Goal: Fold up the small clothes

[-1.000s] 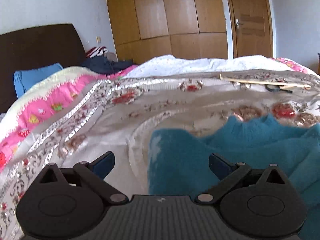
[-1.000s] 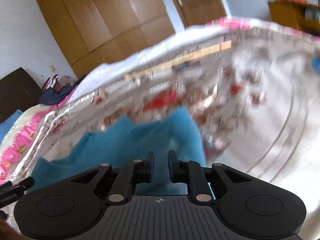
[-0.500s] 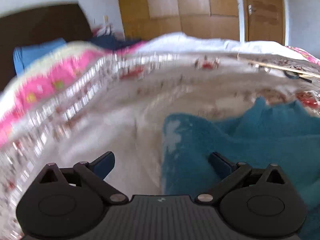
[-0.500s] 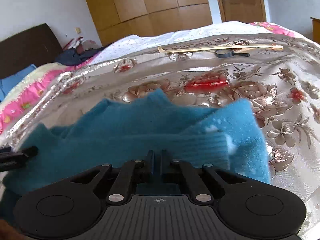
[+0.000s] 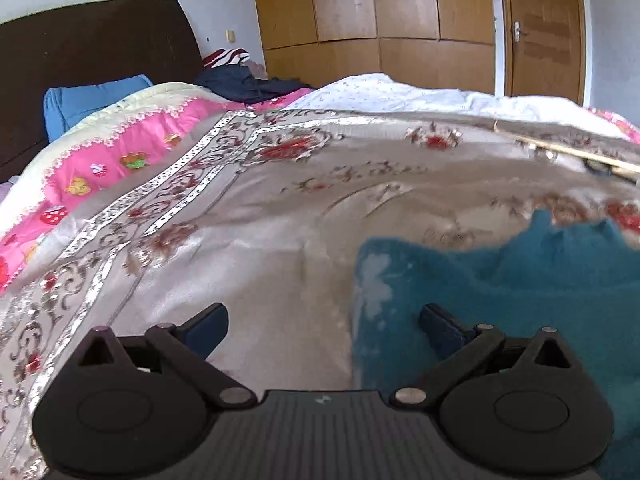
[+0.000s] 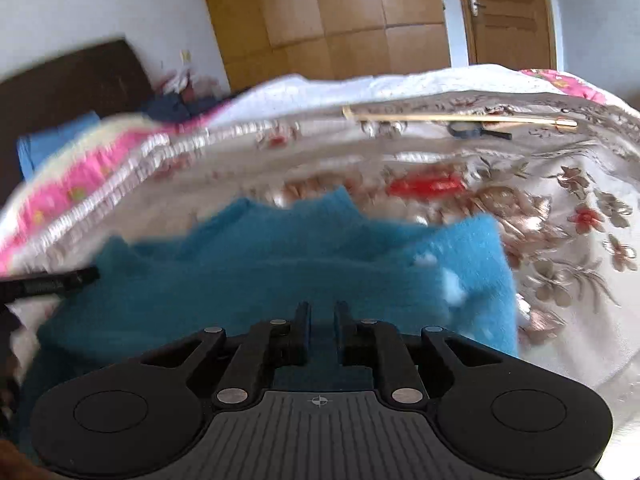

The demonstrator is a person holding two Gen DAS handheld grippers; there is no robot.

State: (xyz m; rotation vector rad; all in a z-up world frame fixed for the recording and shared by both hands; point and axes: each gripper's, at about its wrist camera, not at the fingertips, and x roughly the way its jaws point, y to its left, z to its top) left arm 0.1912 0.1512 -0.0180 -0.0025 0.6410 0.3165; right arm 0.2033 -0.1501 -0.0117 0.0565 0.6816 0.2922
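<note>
The small teal fleece garment (image 6: pixel 256 280) lies spread on the floral satin bedspread (image 5: pixel 256 248), its long axis running left to right across our near field. In the right wrist view it fills the near middle; its right edge, speckled with white fluff, ends just right of the claw. In the left wrist view it occupies the near right, its left edge running away from us between the two fingers.

The right gripper (image 6: pixel 320 320) sits over the garment's near hem, jaws narrow and opening; teal cloth shows in the slim gap, but we cannot tell whether the pads press on it. The left gripper (image 5: pixel 324 320) stands wide, holding nothing: one finger over bare bedspread, the other over fleece.

We judge the coming move turns on that left edge. It lies dead ahead of the left claw, so the left hand is nearer for a pinch there.

Far right, a long wooden stick (image 6: pixel 460 118) rests well apart.
</note>
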